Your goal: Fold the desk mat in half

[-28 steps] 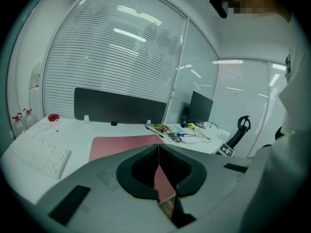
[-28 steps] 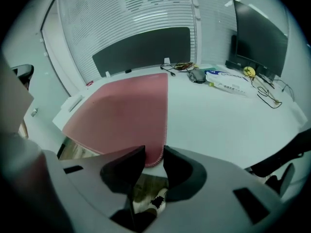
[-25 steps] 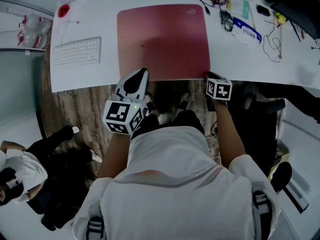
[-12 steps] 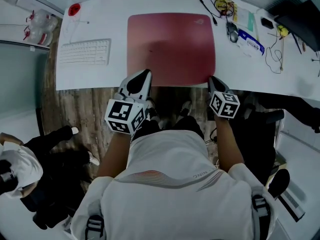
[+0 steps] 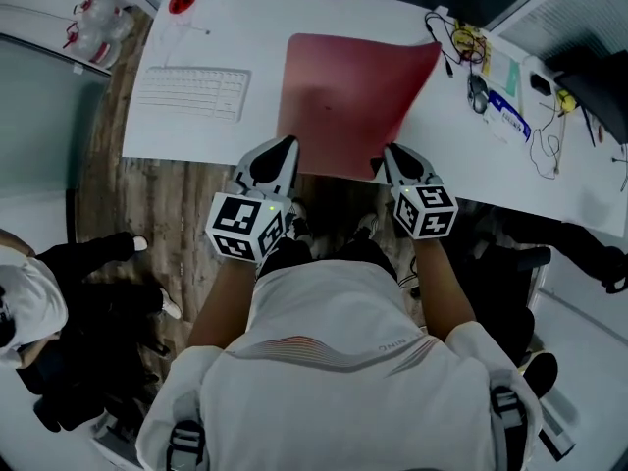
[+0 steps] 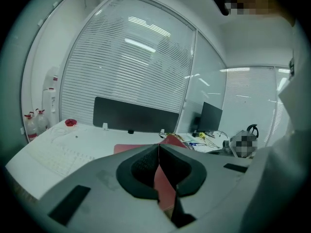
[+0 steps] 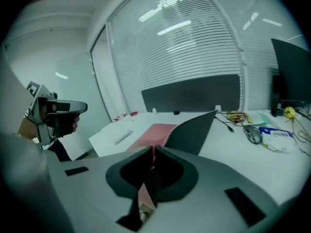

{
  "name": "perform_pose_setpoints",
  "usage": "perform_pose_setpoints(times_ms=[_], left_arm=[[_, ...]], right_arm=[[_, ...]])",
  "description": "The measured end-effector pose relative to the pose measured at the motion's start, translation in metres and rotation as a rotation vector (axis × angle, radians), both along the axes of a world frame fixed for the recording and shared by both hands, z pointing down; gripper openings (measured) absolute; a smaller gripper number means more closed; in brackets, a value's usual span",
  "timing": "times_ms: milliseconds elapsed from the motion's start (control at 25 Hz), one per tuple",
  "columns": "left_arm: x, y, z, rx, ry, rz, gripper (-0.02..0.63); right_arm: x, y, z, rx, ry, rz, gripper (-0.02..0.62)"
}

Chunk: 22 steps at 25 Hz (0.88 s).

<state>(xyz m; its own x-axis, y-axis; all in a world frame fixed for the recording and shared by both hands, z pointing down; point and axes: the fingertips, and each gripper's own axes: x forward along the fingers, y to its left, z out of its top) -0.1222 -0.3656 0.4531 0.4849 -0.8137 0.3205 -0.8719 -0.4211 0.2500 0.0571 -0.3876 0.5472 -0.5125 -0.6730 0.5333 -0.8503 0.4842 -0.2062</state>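
A dark red desk mat (image 5: 343,96) lies on the white desk (image 5: 245,135), its right side lifted off the top. My right gripper (image 5: 391,150) is shut on the mat's near right corner; its jaws have just been closing with the mat between them. In the right gripper view the mat's dark underside (image 7: 192,130) curls up beyond the right gripper (image 7: 153,149), red face (image 7: 155,132) to the left. At the near left corner my left gripper (image 5: 285,143) pinches the mat's edge. The left gripper view shows the left gripper (image 6: 158,147) closed on a strip of red mat (image 6: 163,188).
A white keyboard (image 5: 191,91) lies left of the mat, a small red round thing (image 5: 182,3) at the far left corner. Cables (image 5: 461,37), a mouse (image 5: 478,88) and a blue packet (image 5: 513,111) crowd the right end. A person (image 5: 59,302) crouches left of the desk.
The right gripper has closed on the mat's near right corner and risen toward the left, which lifts the mat's right side. The left gripper has shifted a little along the near edge.
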Motion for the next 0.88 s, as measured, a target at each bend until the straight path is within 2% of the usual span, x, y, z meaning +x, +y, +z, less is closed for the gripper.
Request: perform_pose_setpoints(times_ms=[200,360,520,720,880], left_arm=[[-0.05,0.012,0.001,-0.004,-0.003,-0.094,0.014],[-0.092,0.024,0.001,-0.006,-0.005,-0.178,0.014],[-0.128,0.044,0.005,-0.013,-0.003,-0.259,0.014],[-0.147,0.056,0.012,-0.025,0.012,-0.3,0.014],[-0.152,0.06,0.014,-0.034,0.014,-0.31,0.014]], right_arm=[[-0.068,0.0,0.007,-0.007,0.026,-0.153,0.075],[-0.114,0.003,0.021,-0.022,0.061,-0.239,0.075],[-0.154,0.014,0.053,-0.096,0.135,-0.337,0.077],[-0.189,0.033,0.097,-0.203,0.251,-0.436,0.08],[-0.211,0.044,0.107,-0.233,0.271,-0.488,0.083]])
